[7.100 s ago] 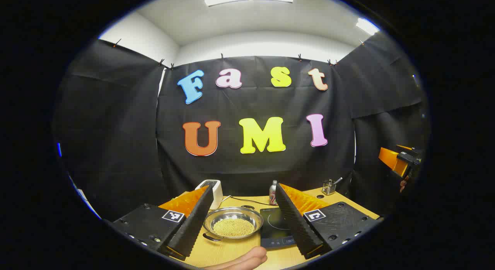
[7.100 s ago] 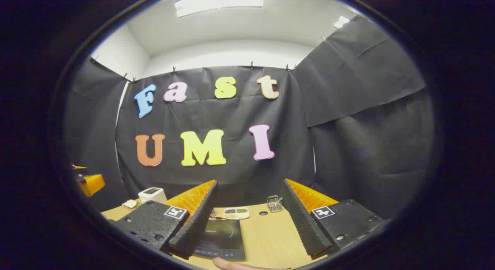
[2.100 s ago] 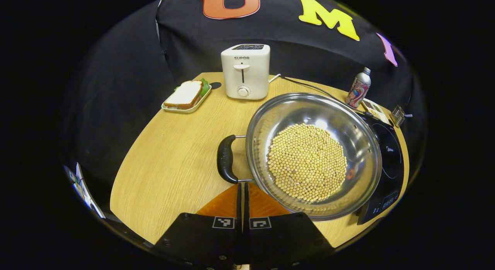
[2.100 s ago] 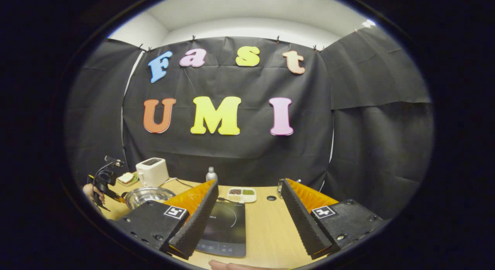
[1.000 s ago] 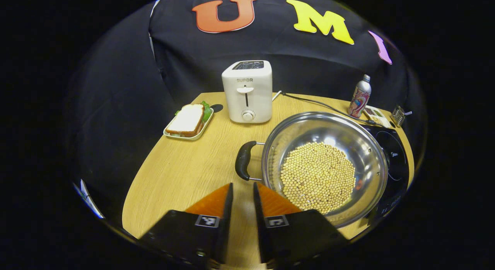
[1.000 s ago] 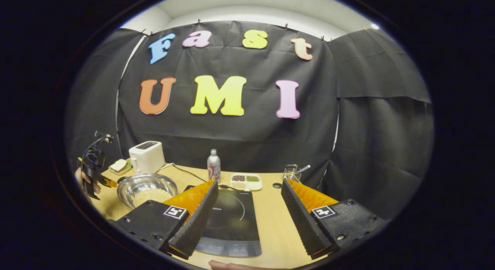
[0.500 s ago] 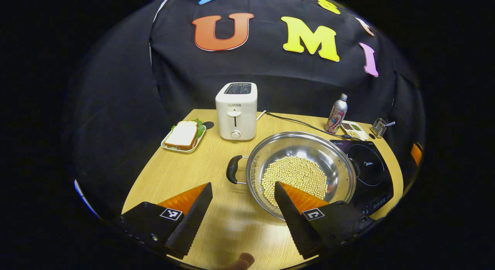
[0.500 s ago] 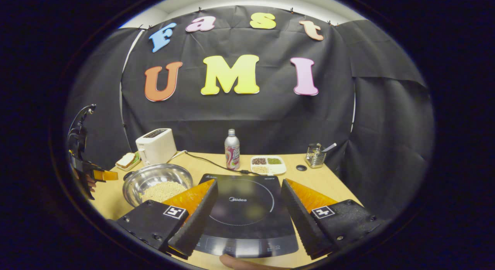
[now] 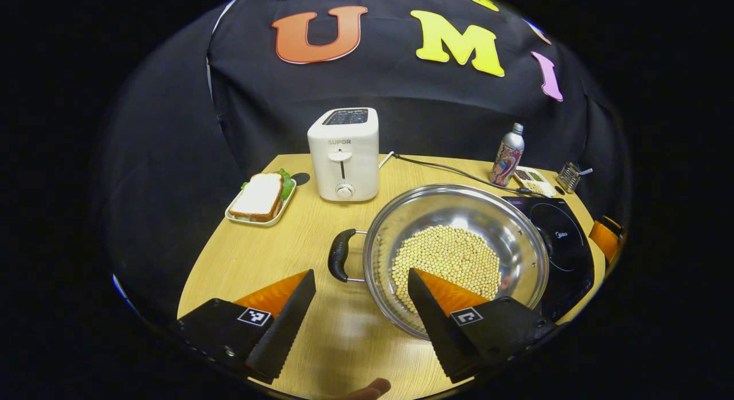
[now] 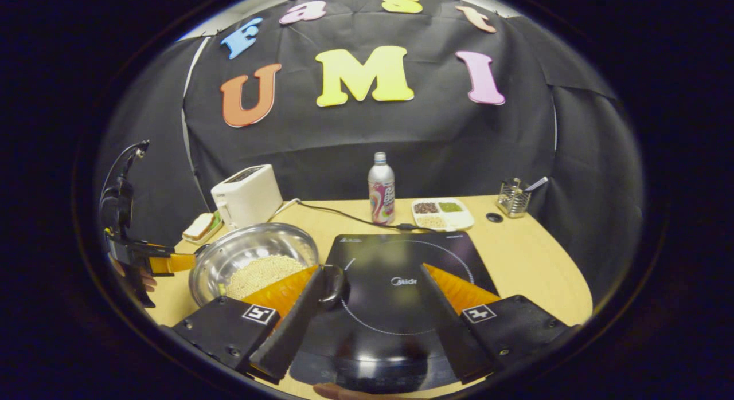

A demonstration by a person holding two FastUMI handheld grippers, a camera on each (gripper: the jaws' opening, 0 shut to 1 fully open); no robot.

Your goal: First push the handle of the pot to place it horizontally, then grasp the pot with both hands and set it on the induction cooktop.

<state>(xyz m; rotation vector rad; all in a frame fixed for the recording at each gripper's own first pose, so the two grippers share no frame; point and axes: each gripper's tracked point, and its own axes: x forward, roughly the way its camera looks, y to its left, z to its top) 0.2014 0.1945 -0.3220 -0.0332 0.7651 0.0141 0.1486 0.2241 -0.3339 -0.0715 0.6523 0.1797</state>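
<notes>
One pot (image 9: 453, 257) of beans on the table (image 9: 275, 251), left of and touching one cooktop (image 10: 395, 285); two handles, left one (image 9: 338, 262) facing left gripper (image 9: 361, 317), right one (image 10: 334, 283) over cooktop edge. Both grippers spread wide, grasping nothing; right gripper (image 10: 367, 314) above cooktop. Farther back: one toaster (image 9: 344, 153), one sandwich (image 9: 261, 196), one bottle (image 10: 381, 189).

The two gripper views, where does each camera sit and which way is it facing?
Left gripper view: rides the left gripper, above the table's near left, looking down at the pot handle; own open fingers and a fingertip show.
Right gripper view: rides the right gripper, low at the near edge, facing the cooktop and back wall; own open fingers show, left gripper at far left.
Shared: pot, cooktop, toaster, bottle.
</notes>
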